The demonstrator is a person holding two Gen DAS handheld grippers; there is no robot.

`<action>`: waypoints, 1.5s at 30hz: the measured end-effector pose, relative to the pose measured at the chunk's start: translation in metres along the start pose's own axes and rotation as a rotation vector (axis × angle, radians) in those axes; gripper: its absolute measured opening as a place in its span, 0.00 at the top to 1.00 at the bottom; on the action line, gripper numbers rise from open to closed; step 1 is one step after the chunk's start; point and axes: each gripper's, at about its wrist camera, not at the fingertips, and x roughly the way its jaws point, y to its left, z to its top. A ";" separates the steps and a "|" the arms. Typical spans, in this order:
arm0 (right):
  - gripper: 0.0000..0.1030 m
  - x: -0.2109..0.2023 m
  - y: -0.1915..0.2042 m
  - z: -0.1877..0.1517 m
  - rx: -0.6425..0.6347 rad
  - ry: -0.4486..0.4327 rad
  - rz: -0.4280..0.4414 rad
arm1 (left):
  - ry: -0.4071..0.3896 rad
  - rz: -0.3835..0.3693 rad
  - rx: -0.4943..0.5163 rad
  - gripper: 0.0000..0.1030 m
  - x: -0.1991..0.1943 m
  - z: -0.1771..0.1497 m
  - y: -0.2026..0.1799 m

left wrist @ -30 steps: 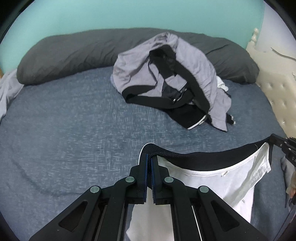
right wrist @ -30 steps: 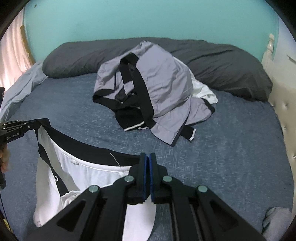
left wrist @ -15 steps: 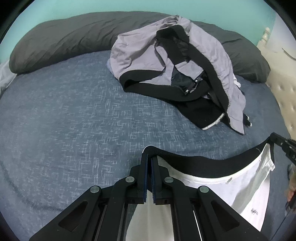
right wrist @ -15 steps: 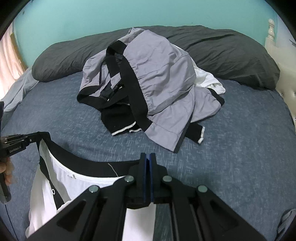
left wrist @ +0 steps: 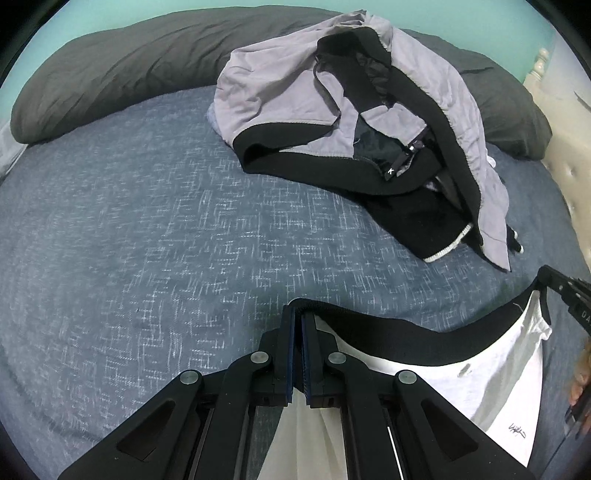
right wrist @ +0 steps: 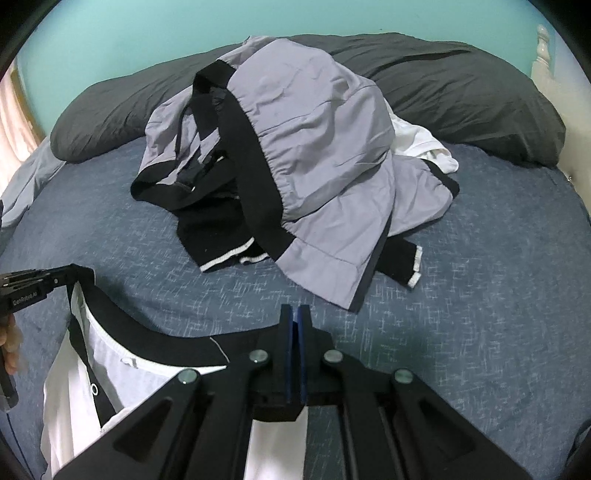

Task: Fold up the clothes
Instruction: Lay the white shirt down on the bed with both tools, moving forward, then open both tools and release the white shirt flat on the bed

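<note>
Nearest the left wrist camera, the left tool point(left wrist: 298, 317) has its two black fingers pressed together on the black waistband point(left wrist: 424, 338) of the white shorts point(left wrist: 480, 391), gripping one end of that band. The right tool point(right wrist: 294, 314) is likewise clamped tight on the other end of the same waistband, so the band hangs in a shallow sag between the two tools and the white cloth drops below it over the near part of the bed point(left wrist: 166, 240). In the left view the right tool's black tip shows at the right edge, holding the band's corner, with a bit of the person's hand point(left wrist: 581, 373) below it; a small dark printed mark sits low on the white fabric. In the right view the left tool comes in from the left edge with the band's corner in its tip. Beyond the shorts, the blue flecked bedsheet lies bare for a stretch. Farther back, an unfolded pile of clothes point(right wrist: 295, 158) rests on the sheet: grey fabric with wide black bands on top, a black piece with white trim beneath, and some white cloth at its right side. Behind the pile a long dark grey pillow point(right wrist: 461, 88) runs across the bed against the turquoise wall point(right wrist: 147, 33), and a pale headboard post point(right wrist: 542, 48) stands at the far right.
</note>
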 end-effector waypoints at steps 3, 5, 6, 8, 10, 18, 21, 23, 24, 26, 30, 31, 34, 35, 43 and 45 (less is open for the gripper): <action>0.98 0.002 -0.002 0.004 0.007 -0.013 -0.006 | -0.002 0.000 -0.008 0.97 0.004 0.004 0.001; 0.98 0.004 -0.003 0.006 0.010 -0.020 -0.011 | 0.003 0.007 -0.006 0.97 0.008 0.005 0.001; 0.98 0.006 -0.003 0.007 0.008 -0.018 -0.013 | 0.010 0.009 -0.005 0.97 0.012 0.005 0.001; 0.98 0.013 -0.003 0.007 0.007 -0.012 -0.020 | 0.022 0.013 0.002 0.97 0.019 0.004 0.000; 0.98 0.021 -0.002 0.004 0.010 0.000 -0.023 | 0.028 0.026 0.028 0.97 0.024 0.002 -0.003; 0.98 0.048 -0.007 -0.017 0.034 0.078 -0.005 | 0.037 0.036 0.030 0.94 0.033 -0.006 -0.003; 0.97 0.046 -0.010 -0.021 0.046 0.084 -0.004 | 0.037 0.036 0.016 0.88 0.028 -0.010 0.000; 0.97 0.042 -0.015 -0.023 0.078 0.085 0.017 | 0.033 0.046 -0.001 0.70 0.023 -0.012 0.004; 0.97 0.040 -0.018 -0.023 0.095 0.087 0.029 | 0.031 0.043 -0.017 0.62 0.019 -0.013 0.007; 0.94 0.031 -0.022 -0.023 0.124 0.068 0.049 | 0.026 0.022 -0.059 0.55 0.011 -0.016 0.014; 0.76 0.008 -0.030 -0.023 0.190 0.027 0.086 | 0.021 0.000 -0.090 0.53 -0.008 -0.025 0.029; 0.76 0.000 -0.031 -0.024 0.206 0.017 0.100 | 0.019 -0.010 -0.100 0.53 -0.013 -0.028 0.033; 0.76 -0.022 -0.033 -0.034 0.247 -0.005 0.137 | 0.010 -0.025 -0.105 0.53 -0.037 -0.048 0.043; 0.76 -0.029 -0.034 -0.040 0.263 -0.006 0.153 | 0.004 -0.022 -0.102 0.53 -0.045 -0.057 0.046; 0.76 -0.084 -0.038 -0.120 0.330 0.004 0.217 | -0.020 -0.010 -0.095 0.53 -0.107 -0.123 0.064; 0.76 -0.097 -0.039 -0.142 0.352 0.010 0.229 | -0.016 -0.018 -0.104 0.53 -0.120 -0.137 0.066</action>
